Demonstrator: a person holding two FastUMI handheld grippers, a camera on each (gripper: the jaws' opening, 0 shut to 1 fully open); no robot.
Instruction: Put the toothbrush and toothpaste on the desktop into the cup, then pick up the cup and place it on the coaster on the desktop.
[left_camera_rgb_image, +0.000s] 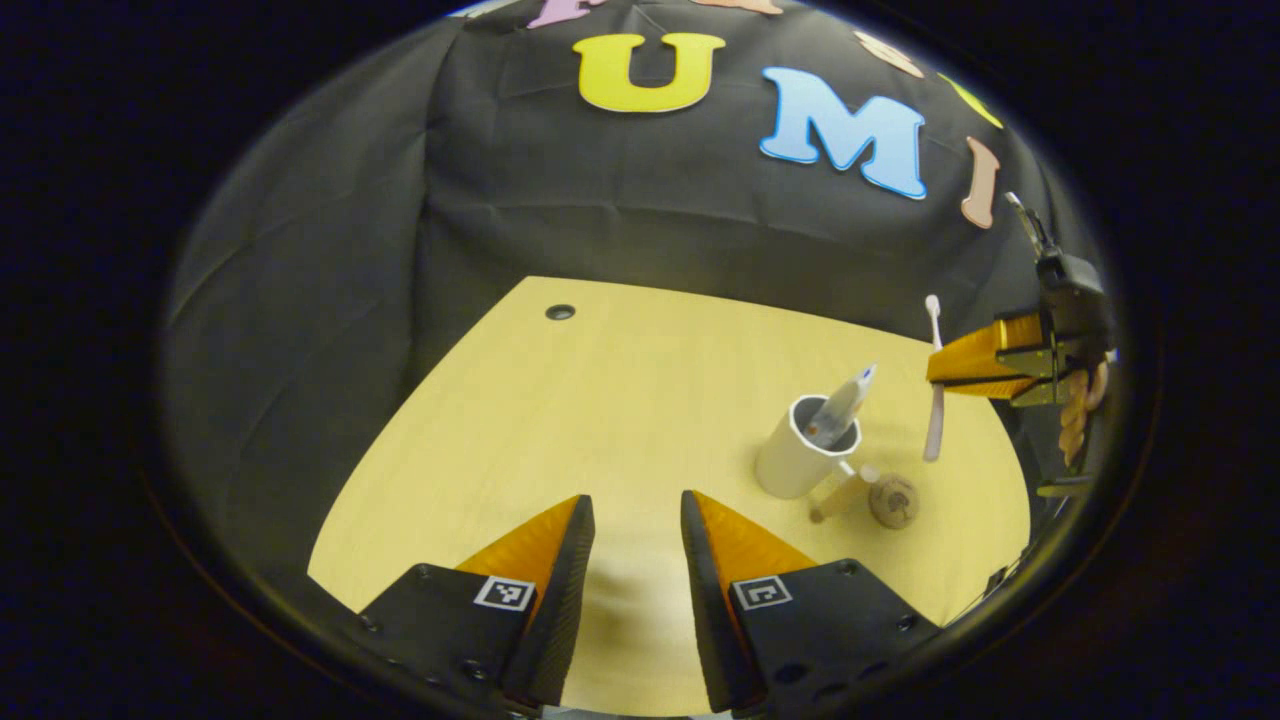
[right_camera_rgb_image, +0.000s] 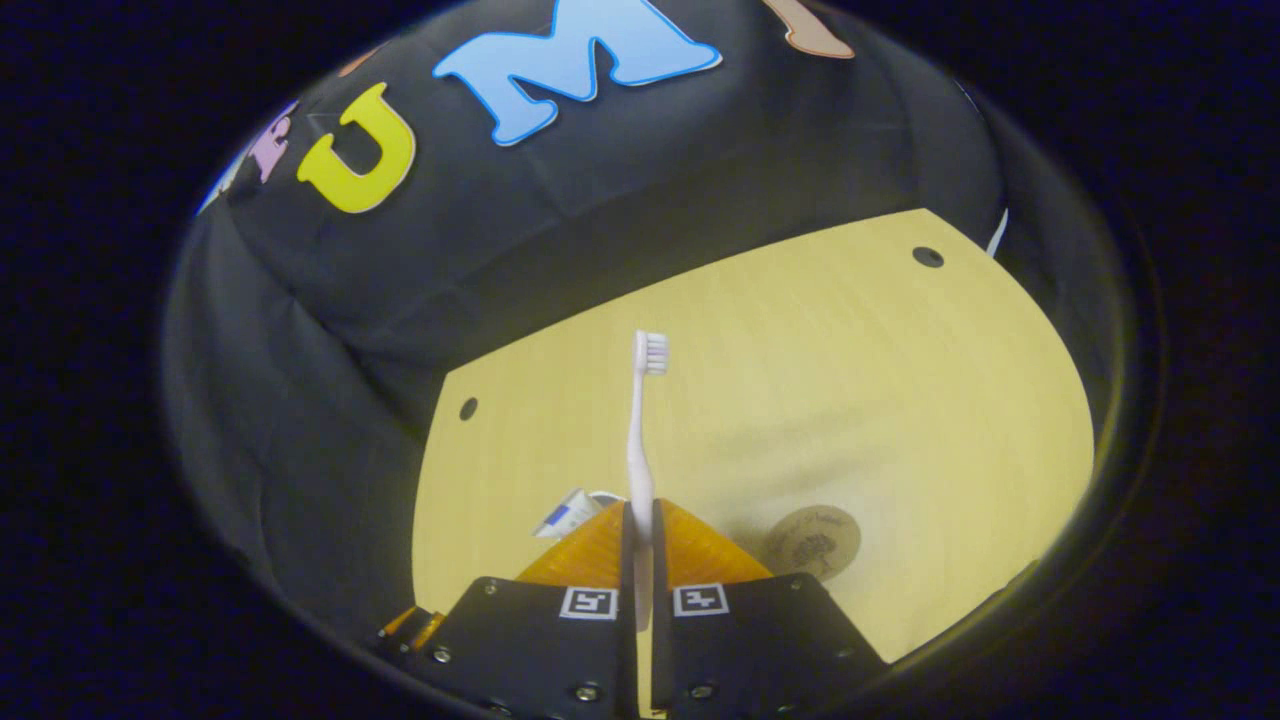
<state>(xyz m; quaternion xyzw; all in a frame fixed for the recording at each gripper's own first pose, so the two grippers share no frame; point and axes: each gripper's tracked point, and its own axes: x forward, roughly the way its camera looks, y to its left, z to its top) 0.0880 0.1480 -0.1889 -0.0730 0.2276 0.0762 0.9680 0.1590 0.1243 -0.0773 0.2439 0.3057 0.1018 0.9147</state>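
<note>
A white cup (left_camera_rgb_image: 797, 458) stands upright on the yellow desktop (left_camera_rgb_image: 620, 400), with the toothpaste tube (left_camera_rgb_image: 843, 407) leaning out of it. Just right of the cup lies a round brown coaster (left_camera_rgb_image: 893, 500). My right gripper (left_camera_rgb_image: 932, 377) is shut on a white toothbrush (left_camera_rgb_image: 934, 400), held upright in the air to the right of the cup. In the right gripper view the toothbrush (right_camera_rgb_image: 640, 430) rises from between the closed fingers, bristles up, with the toothpaste tube (right_camera_rgb_image: 566, 514) showing at lower left and the coaster (right_camera_rgb_image: 812, 540) at right. My left gripper (left_camera_rgb_image: 636, 525) is open and empty above the desktop's near edge.
The desktop has a small dark hole (left_camera_rgb_image: 560, 312) near its back edge and two more holes (right_camera_rgb_image: 927, 257) in the right gripper view. Black cloth walls the booth behind. A hand (left_camera_rgb_image: 1075, 420) holds the right gripper at the far right.
</note>
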